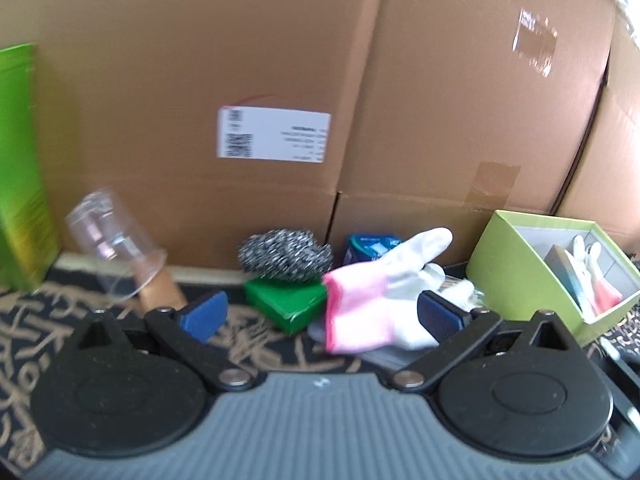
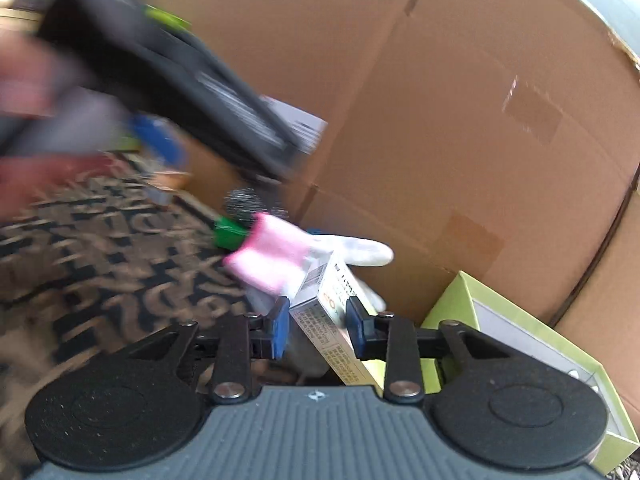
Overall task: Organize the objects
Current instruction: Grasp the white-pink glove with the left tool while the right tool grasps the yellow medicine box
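Observation:
A pink and white glove (image 1: pixel 368 300) lies on the patterned cloth in front of my left gripper (image 1: pixel 322 316), which stands open and wide with nothing pressed between its blue pads. Behind the glove a steel wool scourer (image 1: pixel 286 256) rests on a small green box (image 1: pixel 288 304), with a blue packet (image 1: pixel 370 246) beside them. My right gripper (image 2: pixel 318 328) is shut on a small white printed carton (image 2: pixel 330 312), held tilted just in front of the glove (image 2: pixel 276 256). An open lime-green box (image 1: pixel 508 264) to the right holds a toy rabbit (image 1: pixel 592 268).
Large cardboard boxes (image 1: pixel 240 60) wall off the back. A clear plastic cup (image 1: pixel 108 240) lies tilted over a wooden handle (image 1: pixel 160 292) at the left, near a tall green carton (image 1: pixel 20 160). In the right wrist view the other gripper and a hand (image 2: pixel 36 80) are blurred at upper left.

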{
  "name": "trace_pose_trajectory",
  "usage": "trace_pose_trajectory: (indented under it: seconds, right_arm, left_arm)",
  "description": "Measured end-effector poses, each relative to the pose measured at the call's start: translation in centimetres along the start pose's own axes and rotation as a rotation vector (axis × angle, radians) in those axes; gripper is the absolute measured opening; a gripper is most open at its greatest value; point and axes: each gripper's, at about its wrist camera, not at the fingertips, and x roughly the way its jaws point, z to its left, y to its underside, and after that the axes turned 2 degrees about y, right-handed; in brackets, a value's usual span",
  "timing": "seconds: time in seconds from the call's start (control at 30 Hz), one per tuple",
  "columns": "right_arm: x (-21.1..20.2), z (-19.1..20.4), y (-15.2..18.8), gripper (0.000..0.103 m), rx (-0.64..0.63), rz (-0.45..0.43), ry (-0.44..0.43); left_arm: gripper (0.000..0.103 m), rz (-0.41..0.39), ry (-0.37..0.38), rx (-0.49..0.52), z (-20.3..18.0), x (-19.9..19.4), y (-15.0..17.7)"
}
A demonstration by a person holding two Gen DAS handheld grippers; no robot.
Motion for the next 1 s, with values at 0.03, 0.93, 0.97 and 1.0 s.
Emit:
trace_pose_trajectory:
  seconds: [0.03,0.93,0.97,1.0]
  right_arm:
    - [-1.3,0.0,0.5,0.034,-0.009,-0.004,-0.015]
    - [-7.8,-1.7,3.5,0.079,0.499,0.217,-0.123]
    - [-7.2,-1.3,3.5,0.079,0.473,0.211,-0.106]
    - [-6.9,-1.1,3.4,0.079,0.445,0.217,-0.087]
  left_arm:
    - [0.103,0.0,0.001,0.012,-0.3,0.8,-0.2]
    - [0.02,0.178,0.181,0.11,-3.8,-7.5,10.2]
    - [0.027,0.163,0.171,0.106,-3.6,-8.0,10.3]
    - [0.047,0.148,0.158,0.104,-3.4,-8.5,9.9]
